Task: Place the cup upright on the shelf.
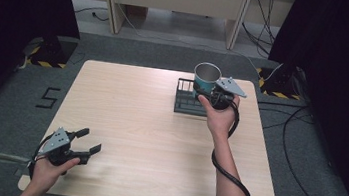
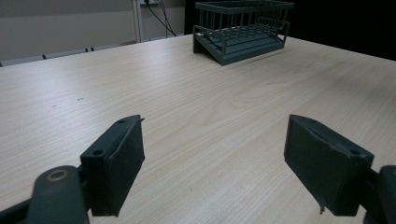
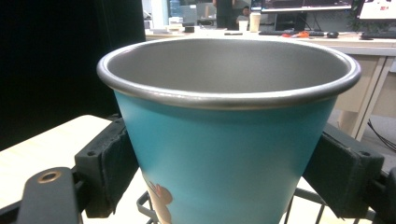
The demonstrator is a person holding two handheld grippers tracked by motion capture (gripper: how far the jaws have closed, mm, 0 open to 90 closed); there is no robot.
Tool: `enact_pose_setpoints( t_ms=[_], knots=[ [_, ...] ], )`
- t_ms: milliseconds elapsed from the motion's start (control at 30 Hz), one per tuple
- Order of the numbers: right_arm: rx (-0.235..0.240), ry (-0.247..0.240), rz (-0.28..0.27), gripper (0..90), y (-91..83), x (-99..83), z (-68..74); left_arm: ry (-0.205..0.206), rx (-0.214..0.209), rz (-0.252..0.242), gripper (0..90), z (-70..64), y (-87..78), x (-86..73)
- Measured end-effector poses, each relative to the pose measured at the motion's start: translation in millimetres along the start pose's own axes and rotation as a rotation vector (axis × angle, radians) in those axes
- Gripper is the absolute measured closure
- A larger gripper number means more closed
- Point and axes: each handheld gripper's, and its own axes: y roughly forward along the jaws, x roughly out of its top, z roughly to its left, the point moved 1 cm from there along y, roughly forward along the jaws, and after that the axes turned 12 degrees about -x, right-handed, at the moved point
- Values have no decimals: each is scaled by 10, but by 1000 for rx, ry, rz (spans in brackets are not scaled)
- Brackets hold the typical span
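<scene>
Over table, right hand-held gripper clamps cup.

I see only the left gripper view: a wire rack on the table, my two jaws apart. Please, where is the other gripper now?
Observer: The right gripper is above the rack, at the table's far right part.
Operator: Does it hold something?
Observer: Yes, its jaws are clamped on the sides of a blue cup with a metal rim.
Operator: Is the cup upright? Something inside?
Observer: Upright, and it looks empty in the right gripper view.
</scene>
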Motion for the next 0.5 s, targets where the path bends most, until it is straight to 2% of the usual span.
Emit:
enact_pose_setpoints(
  t_ms=[500],
  knots=[
    [-35, 21, 24, 177, 120, -6, -125, -2, -2, -3, 193, -3, -2, 1]
  ],
)
